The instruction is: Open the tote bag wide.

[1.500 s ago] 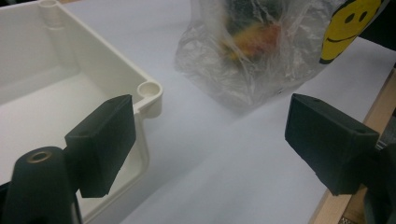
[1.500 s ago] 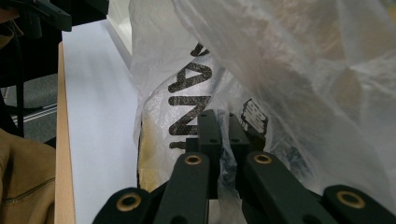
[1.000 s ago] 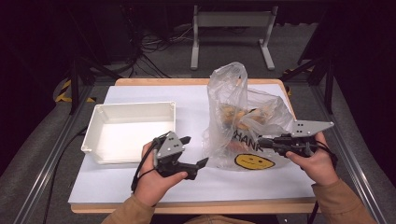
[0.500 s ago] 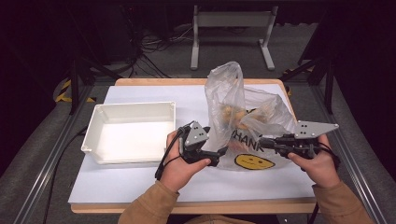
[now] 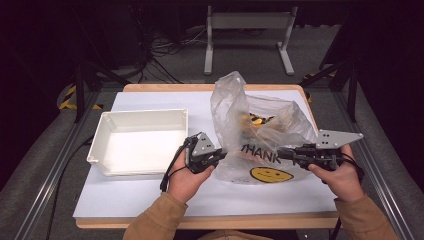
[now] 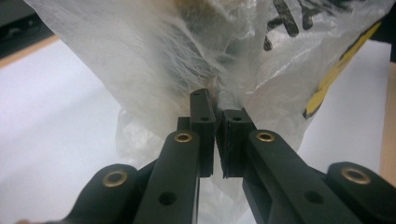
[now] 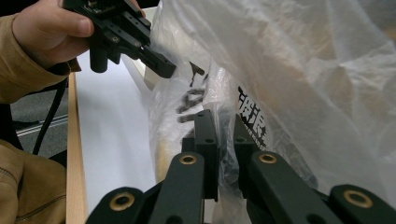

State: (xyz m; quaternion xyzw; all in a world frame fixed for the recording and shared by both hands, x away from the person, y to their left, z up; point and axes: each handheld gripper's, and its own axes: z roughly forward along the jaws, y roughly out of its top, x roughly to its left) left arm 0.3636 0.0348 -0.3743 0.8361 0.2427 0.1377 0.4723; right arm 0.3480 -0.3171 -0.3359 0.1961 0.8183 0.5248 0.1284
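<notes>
A clear plastic bag [image 5: 257, 135] printed with "THANK" and a yellow smiley stands on the white table sheet, with brownish items inside. My left gripper [image 5: 223, 154] pinches the bag's left side; its jaws have just been closing, and in the left gripper view they are shut on a fold of the bag [image 6: 205, 56]. My right gripper [image 5: 281, 153] is shut on the bag's right front, where film is bunched between its jaws [image 7: 219, 116]. Farther off in the right gripper view, the left gripper [image 7: 169, 70] touches the bag [image 7: 303, 74].
An empty white tray [image 5: 102, 135] sits left of the bag, close to the left hand. The wooden table edge [image 5: 210, 220] runs along the front. A metal stand [image 5: 247, 20] and cables lie on the floor behind the table.
The left gripper moved right from in front of the tray to the bag and shut on its left side. The right gripper kept its hold in place.
</notes>
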